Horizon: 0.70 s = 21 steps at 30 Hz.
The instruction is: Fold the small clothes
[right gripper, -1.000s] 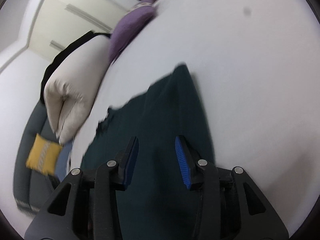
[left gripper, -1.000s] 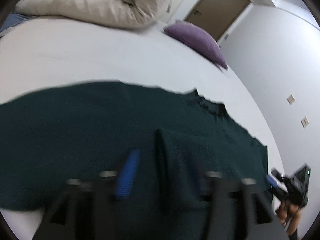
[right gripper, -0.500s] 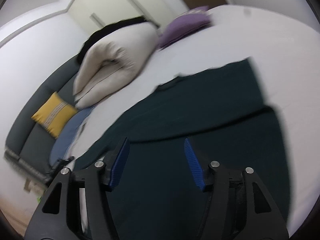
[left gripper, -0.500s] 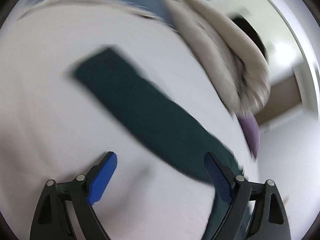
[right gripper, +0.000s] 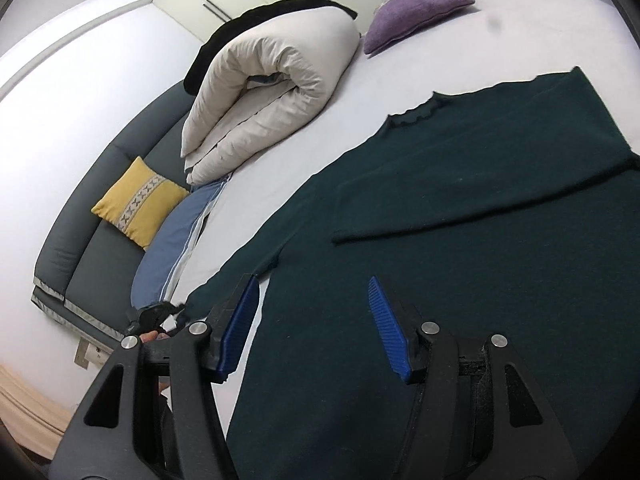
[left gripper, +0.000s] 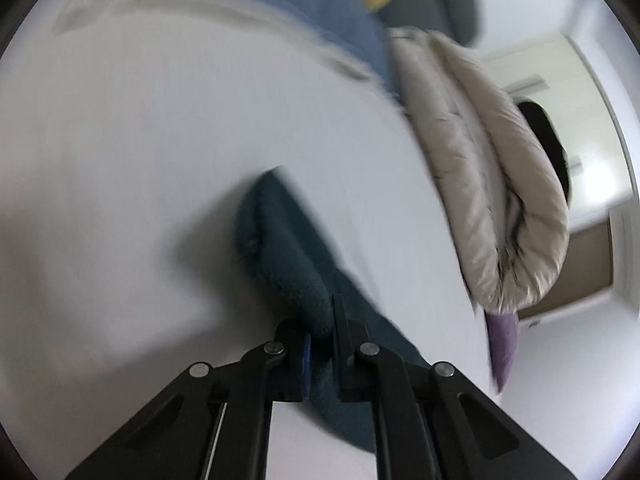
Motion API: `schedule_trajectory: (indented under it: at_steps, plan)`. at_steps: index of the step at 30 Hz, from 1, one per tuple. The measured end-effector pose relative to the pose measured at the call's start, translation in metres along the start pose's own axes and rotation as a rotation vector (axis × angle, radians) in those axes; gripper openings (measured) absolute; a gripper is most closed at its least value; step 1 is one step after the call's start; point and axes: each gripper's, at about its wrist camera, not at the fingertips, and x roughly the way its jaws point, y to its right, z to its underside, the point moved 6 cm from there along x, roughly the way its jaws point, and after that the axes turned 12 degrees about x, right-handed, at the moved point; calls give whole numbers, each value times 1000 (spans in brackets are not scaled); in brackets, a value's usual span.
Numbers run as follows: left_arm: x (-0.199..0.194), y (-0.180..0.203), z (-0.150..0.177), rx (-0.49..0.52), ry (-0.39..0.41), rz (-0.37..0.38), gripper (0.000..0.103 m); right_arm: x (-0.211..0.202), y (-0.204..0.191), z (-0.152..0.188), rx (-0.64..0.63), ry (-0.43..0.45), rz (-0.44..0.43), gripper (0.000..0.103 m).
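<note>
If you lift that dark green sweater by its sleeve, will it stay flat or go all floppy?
Probably floppy: the sweater is soft knit lying limp on the bed, one sleeve already folded across it. The sleeve bunches where the left gripper pinches it, so it would likely droop. It looks fuzzy, so likely not slippery.

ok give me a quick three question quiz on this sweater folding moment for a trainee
1. True or false: the left gripper is shut on a sleeve of the dark green sweater.
2. Which cushion lies on the white bed? A) purple cushion B) yellow cushion C) both
3. Fill in: the right gripper is ____, with nothing pinched between its blue pads.

Key: 1 true. 2 A; the yellow one sits on the grey sofa. 3 open, hovering over the sweater.
</note>
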Motion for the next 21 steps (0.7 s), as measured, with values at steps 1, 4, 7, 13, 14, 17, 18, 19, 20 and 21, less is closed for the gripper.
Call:
schedule_trajectory:
  at_steps: [1,4,7,13,14,17,18,19,20,21]
  plan:
    - [-7,23,1,79,20,1,7,-2,5,-3,14,7,-1,56]
    - [-17,113,18,345,38,44,8,-13,24,-9,53,30,-1,56]
    - [-14,204,73,591,-12,122,8,-27,43,-10,83,51,8,57]
    - [14,327,247,978,-156,250,11,-57,87,-13,160,109,31,57]
    - [23,334,274,1014,-185,261,15,-63,98,-15,179,116,40,57]
    - [45,335,318,1083,-258,218,57,-65,116,-19,212,108,69,59]
    - [48,330,323,1090,-274,201,62,-63,122,-20,222,97,84,63]
    - [44,325,326,1088,-277,199,63,-60,126,-21,234,92,94,72]
    - [40,320,323,1082,-278,204,66,-55,129,-23,243,81,92,72]
    - [35,315,316,1071,-274,211,75,-46,127,-26,240,72,88,72]
